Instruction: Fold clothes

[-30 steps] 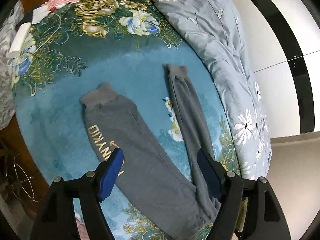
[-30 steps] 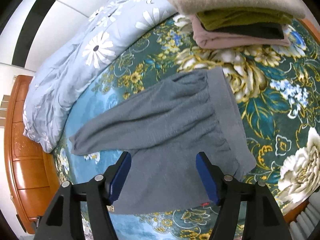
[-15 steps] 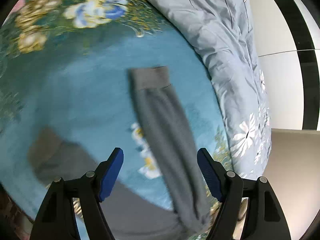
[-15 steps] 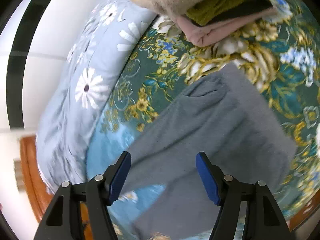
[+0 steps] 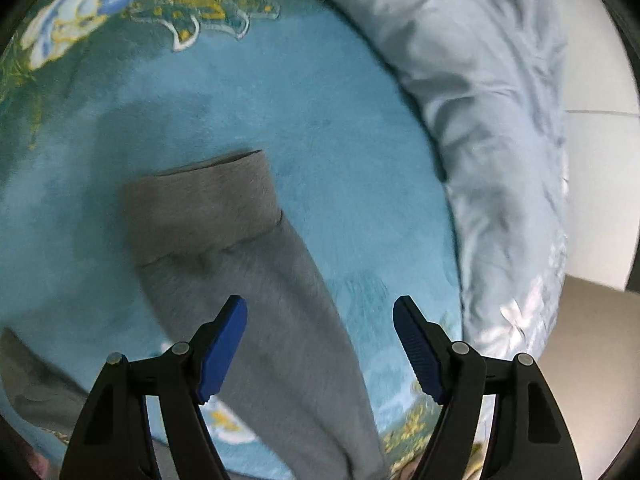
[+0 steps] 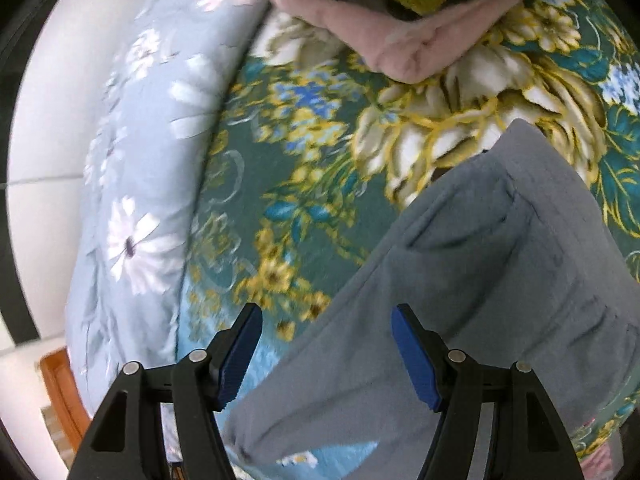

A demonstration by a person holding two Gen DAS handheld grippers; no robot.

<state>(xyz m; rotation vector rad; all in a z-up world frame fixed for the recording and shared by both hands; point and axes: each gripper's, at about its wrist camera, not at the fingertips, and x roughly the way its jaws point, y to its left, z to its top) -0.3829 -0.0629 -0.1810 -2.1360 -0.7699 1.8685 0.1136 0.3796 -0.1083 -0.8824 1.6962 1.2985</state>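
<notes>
Grey trousers [image 5: 256,280] flat on bed [image 5: 340,128]; both hand-held grippers [image 5: 320,344] [image 6: 326,354] spread, empty, low over cuff and waistband; pinching likely follows.

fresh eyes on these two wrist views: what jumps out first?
The grey sweatpants spread flat on the loud floral blanket, one cuffed leg ahead of the open left hand-held gripper, the waistband ahead of the open right hand-held gripper. A stack of folded clothes sits beyond the waistband.
</notes>
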